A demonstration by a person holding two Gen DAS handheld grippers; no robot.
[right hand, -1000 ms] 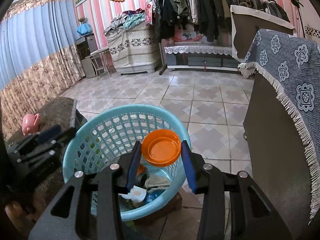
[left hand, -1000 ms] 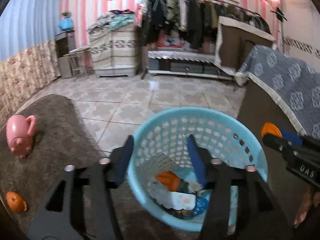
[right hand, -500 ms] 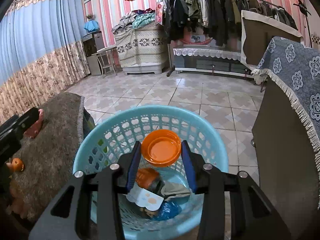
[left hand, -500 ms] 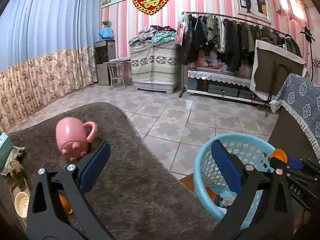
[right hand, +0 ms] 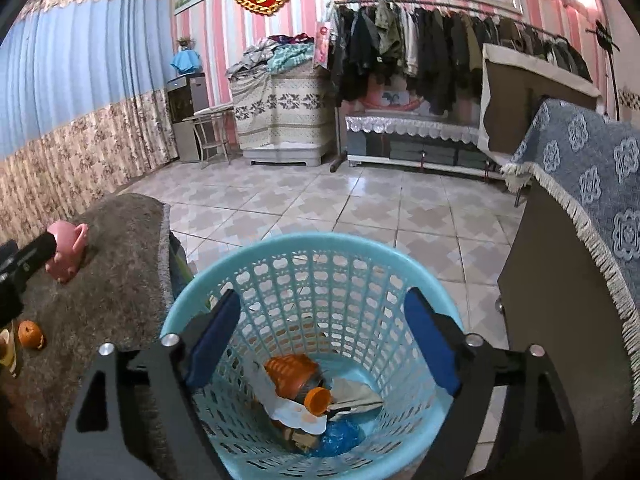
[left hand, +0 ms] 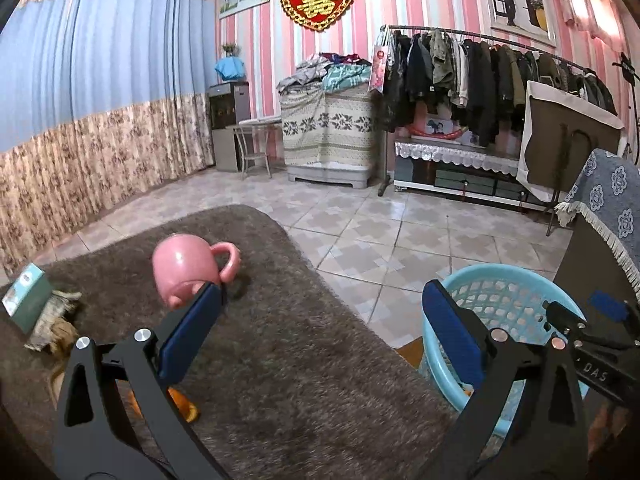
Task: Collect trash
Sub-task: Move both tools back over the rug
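Left wrist view: left tool (left hand: 320, 324) spread wide, nothing between its blue pads, hovering over the brown shaggy surface (left hand: 288, 360). Pink pig-shaped mug (left hand: 188, 268) stands on the surface just past the left pad. Orange peel (left hand: 182, 402) lies on the surface, partly hidden behind the tool's left finger. Teal box (left hand: 26, 298) and crumpled paper scrap (left hand: 54, 320) sit at the far left edge, touching each other. Light blue basket (left hand: 508, 280) stands beside the surface at right, with the right tool's tip over it (only partly seen here).

Right wrist view: right tool (right hand: 320, 340) also spread apart, empty, held directly above the basket (right hand: 320, 248). Trash lies at the basket bottom: small orange cup (right hand: 318, 400), orange ribbed container (right hand: 290, 372), white wrapper (right hand: 296, 416), blue plastic (right hand: 340, 438), grey paper (right hand: 352, 398). Peel (right hand: 30, 334) and mug (right hand: 68, 246) on the surface at left.
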